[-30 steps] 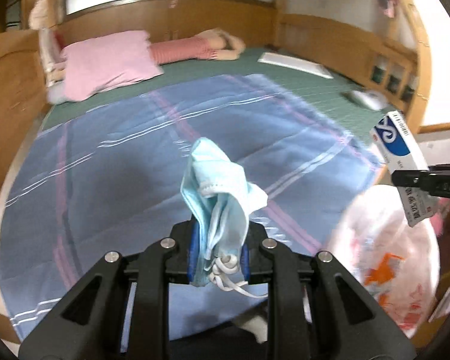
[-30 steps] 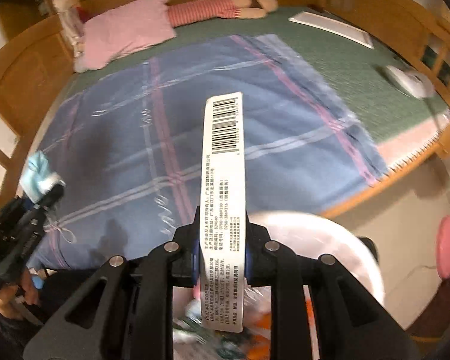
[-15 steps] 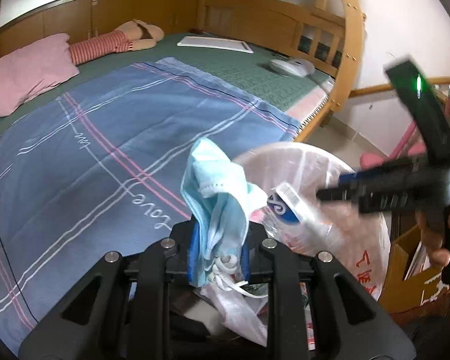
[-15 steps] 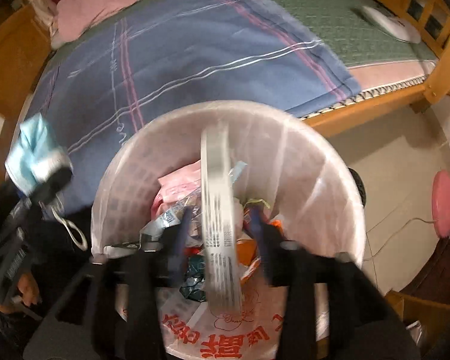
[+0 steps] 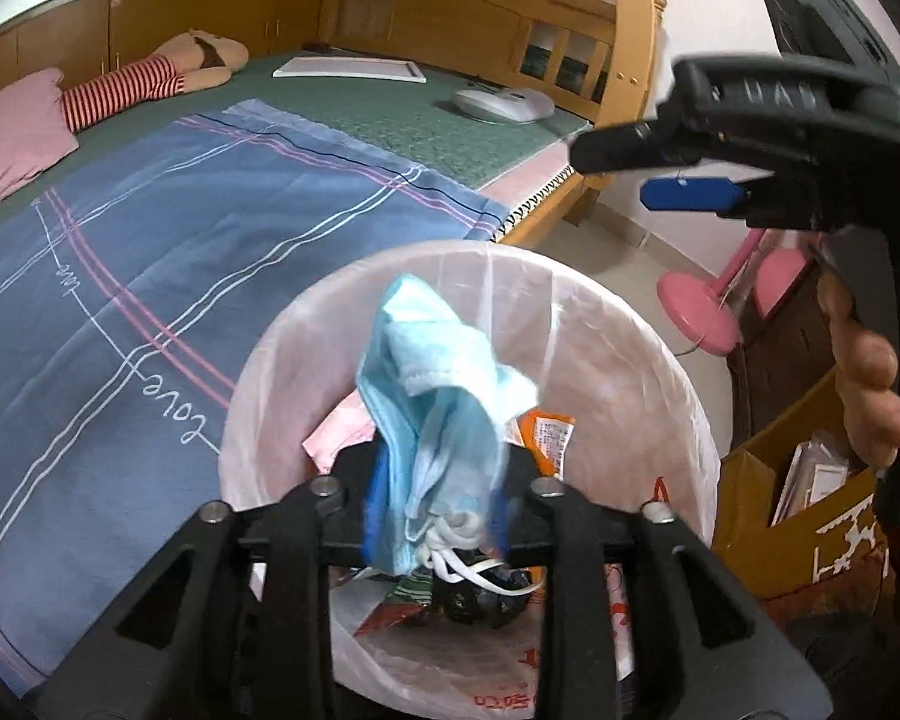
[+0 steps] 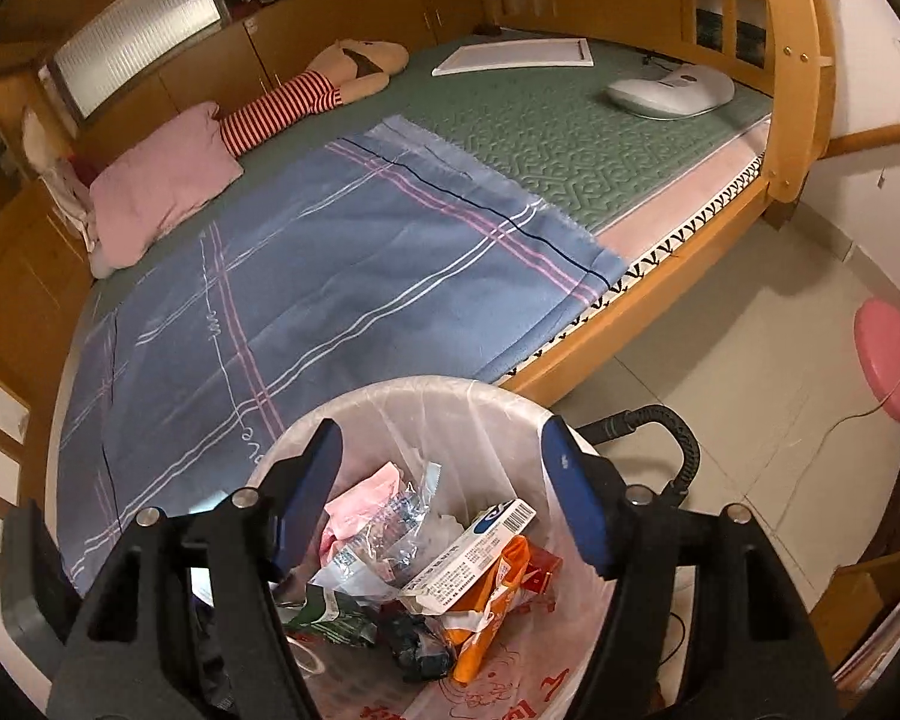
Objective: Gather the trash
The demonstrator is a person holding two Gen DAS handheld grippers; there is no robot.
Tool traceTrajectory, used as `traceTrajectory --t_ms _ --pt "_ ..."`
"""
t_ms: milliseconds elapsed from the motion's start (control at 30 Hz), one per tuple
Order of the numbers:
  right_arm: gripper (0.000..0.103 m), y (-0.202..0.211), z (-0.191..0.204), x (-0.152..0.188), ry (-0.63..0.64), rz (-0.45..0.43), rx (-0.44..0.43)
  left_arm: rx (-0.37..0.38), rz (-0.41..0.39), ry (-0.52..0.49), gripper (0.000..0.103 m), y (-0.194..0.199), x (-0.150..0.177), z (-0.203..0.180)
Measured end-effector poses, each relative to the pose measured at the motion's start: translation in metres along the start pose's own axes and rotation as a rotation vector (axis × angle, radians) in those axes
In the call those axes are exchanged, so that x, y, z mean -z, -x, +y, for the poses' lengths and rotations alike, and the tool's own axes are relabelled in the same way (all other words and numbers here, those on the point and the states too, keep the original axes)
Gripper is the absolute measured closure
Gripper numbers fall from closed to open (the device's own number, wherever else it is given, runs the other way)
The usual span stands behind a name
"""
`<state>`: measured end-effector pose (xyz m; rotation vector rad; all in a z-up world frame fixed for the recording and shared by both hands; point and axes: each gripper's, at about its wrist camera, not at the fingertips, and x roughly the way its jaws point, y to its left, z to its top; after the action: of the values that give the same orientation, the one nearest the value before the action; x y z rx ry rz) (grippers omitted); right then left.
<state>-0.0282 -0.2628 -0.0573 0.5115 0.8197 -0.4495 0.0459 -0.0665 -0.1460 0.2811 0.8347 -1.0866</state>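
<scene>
A crumpled light-blue face mask (image 5: 438,384) hangs between the pads of my left gripper (image 5: 435,516), right above the lined trash bin (image 5: 630,324). The jaws are opening and the mask rests loosely against the left pad, its ear loops dangling. My right gripper (image 6: 444,498) is open and still widening over the same bin (image 6: 426,387), with nothing between its blue pads. The white-and-blue medicine box (image 6: 474,546) lies on the wrappers inside the bin. In the left wrist view the right gripper (image 5: 630,174) shows at upper right, held by a hand (image 5: 870,372).
The bin stands on the tiled floor against a wooden bed (image 6: 660,294) with a blue checked blanket (image 6: 330,288). A pink pillow (image 6: 162,186), a striped doll and a white device (image 6: 672,90) lie on the bed. A cardboard box (image 5: 798,516) and a pink stand base (image 6: 888,354) are at the right.
Both grippers moved from over the bed to above the bin. The right gripper opened and dropped the medicine box into the bin. The left jaws have widened around the mask.
</scene>
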Motion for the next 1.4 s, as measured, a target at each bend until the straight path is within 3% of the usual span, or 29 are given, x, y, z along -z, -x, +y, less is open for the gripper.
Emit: traceTrajectory --t_ms 33,100,167,300,333,367,500,567,700,900,1400 --pt "0.035 0.001 0.002 0.000 -0.002 -0.002 -0.004 -0.001 -0.003 -0.002 0.037 0.000 0.001 -0.002" --pt "0.035 0.007 -0.001 0.004 -0.007 -0.024 -0.028 -0.001 -0.023 0.013 0.026 0.004 0.003 -0.004" --pt "0.031 0.012 -0.001 0.010 -0.006 -0.058 -0.035 0.001 -0.027 0.051 0.024 0.005 0.003 -0.002" --pt "0.027 0.031 -0.006 0.018 0.014 -0.138 -0.047 0.046 -0.004 0.252 0.016 0.014 0.010 0.004" --pt "0.023 0.035 -0.008 0.020 0.025 -0.159 -0.048 0.026 0.000 0.277 0.014 0.019 0.012 0.004" --pt "0.019 0.037 -0.008 0.022 0.032 -0.168 -0.049 -0.015 0.002 0.292 0.012 0.025 0.014 0.004" --pt "0.010 0.044 0.000 0.034 0.111 -0.178 -0.064 -0.339 -0.038 0.337 0.004 0.072 0.013 0.000" --pt "0.009 0.043 0.012 0.045 0.186 -0.155 -0.085 -0.449 -0.063 0.374 0.004 0.094 0.012 -0.003" --pt "0.008 0.047 0.032 0.057 0.300 -0.148 -0.073 -0.592 -0.106 0.419 0.004 0.126 0.014 -0.015" --pt "0.004 0.052 0.045 0.070 0.377 -0.197 -0.101 -0.699 -0.133 0.401 0.003 0.136 0.010 -0.025" --pt "0.004 0.045 0.055 0.071 0.435 -0.190 -0.102 -0.748 -0.165 0.448 0.003 0.145 0.016 -0.019"
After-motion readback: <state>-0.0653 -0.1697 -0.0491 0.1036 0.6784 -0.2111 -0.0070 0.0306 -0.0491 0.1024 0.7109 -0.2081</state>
